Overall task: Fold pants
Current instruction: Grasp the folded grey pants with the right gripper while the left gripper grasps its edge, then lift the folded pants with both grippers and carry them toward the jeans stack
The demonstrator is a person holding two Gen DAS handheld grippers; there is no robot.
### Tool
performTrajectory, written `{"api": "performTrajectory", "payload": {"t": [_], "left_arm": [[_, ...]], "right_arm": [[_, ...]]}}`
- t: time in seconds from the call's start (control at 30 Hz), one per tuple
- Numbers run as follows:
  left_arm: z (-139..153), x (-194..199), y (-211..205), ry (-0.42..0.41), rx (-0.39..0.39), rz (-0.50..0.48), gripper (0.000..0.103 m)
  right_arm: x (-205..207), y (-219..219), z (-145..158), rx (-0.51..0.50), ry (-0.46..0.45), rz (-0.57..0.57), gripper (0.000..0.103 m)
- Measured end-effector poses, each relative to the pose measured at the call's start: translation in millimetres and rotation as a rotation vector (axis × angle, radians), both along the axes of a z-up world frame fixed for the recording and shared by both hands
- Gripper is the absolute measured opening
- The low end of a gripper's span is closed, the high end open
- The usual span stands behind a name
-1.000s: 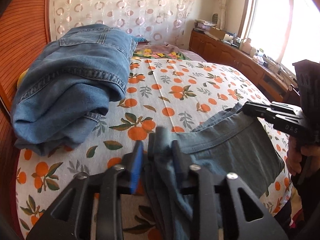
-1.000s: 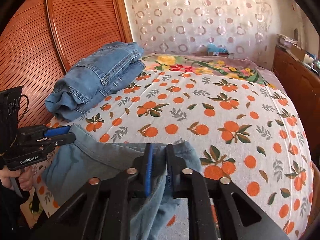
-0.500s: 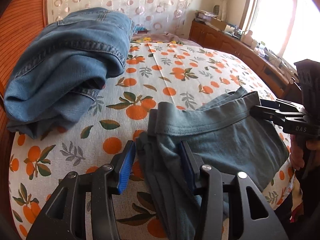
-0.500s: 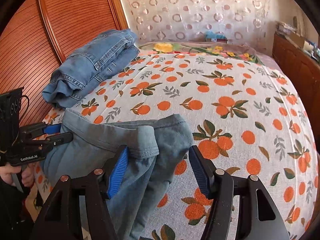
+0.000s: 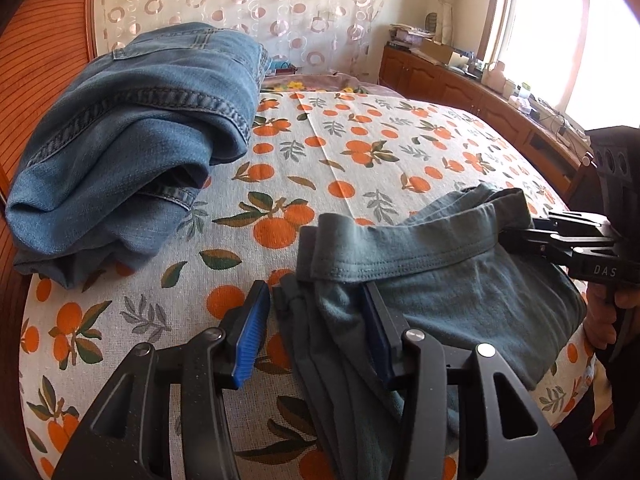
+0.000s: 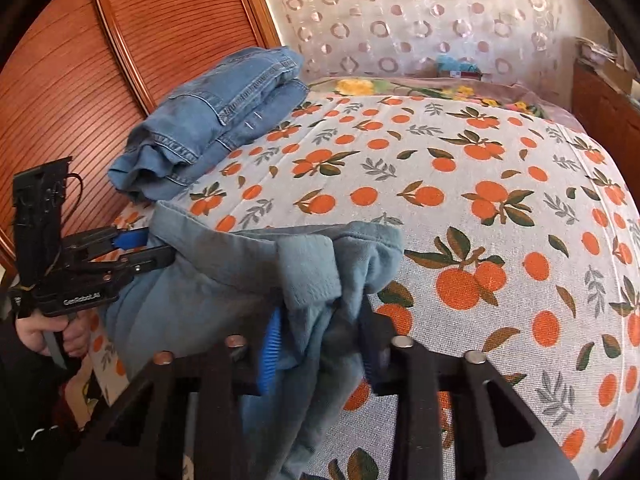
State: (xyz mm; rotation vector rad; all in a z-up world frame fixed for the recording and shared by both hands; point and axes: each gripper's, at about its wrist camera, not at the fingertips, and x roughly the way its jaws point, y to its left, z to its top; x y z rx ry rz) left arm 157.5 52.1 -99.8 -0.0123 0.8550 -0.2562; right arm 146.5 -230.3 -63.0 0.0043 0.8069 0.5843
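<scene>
At the left of the bed [image 5: 360,152], against the ribbed wooden panel [image 6: 80,92], sits a folded pile of blue jeans [image 5: 132,140], well apart from the work. Nearer the bed's front edge lie the grey-green pants [image 5: 440,280], bunched, with the waistband [image 5: 400,248] stretched side to side between the two claws, so the long axis of that band runs across the bed, parallel to the near edge. The legs trail down toward the person and over the edge, folds stacked along the left end.

The left claw [image 5: 316,332] stands spread. Its blue-padded finger [image 5: 252,336] is clear of the cloth on the orange-print sheet, and the other finger sits against the pants' folds, partly under the waistband. It pinches nothing.

Further right, the right claw [image 6: 316,340] has just been drawing its jaws together, and they now nip a gathered wad of the pants at the waistband's right end, cloth bulging up between the pads. A hand [image 5: 600,316] grips its handle at the far right.
</scene>
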Motion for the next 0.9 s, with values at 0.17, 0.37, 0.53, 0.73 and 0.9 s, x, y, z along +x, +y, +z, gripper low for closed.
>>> {"api": "performTrajectory", "payload": {"t": [0.17, 0.37, 0.53, 0.73, 0.9], "left_arm": [[0, -1, -1, -0.002, 0.008, -0.006, 0.049], [1, 0, -4, 0.003, 0.022, -0.011, 0.052], [1, 2, -6, 0.009, 0.03, -0.023, 0.045], [1, 1, -11, 0.006, 0.025, -0.042, 0.032], [1, 0, -12, 0.01, 0.0, -0.056, 0.02]], "right_arm": [[-12, -12, 11, 0.043, -0.051, -0.015, 0.018], [-27, -11, 3, -0.037, -0.07, -0.046, 0.017], [-26, -6, 0, -0.051, -0.059, -0.044, 0.017], [-34, 13, 0, -0.149, -0.129, -0.05, 0.018], [-31, 7, -1, -0.108, -0.1, -0.046, 0.02]]}}
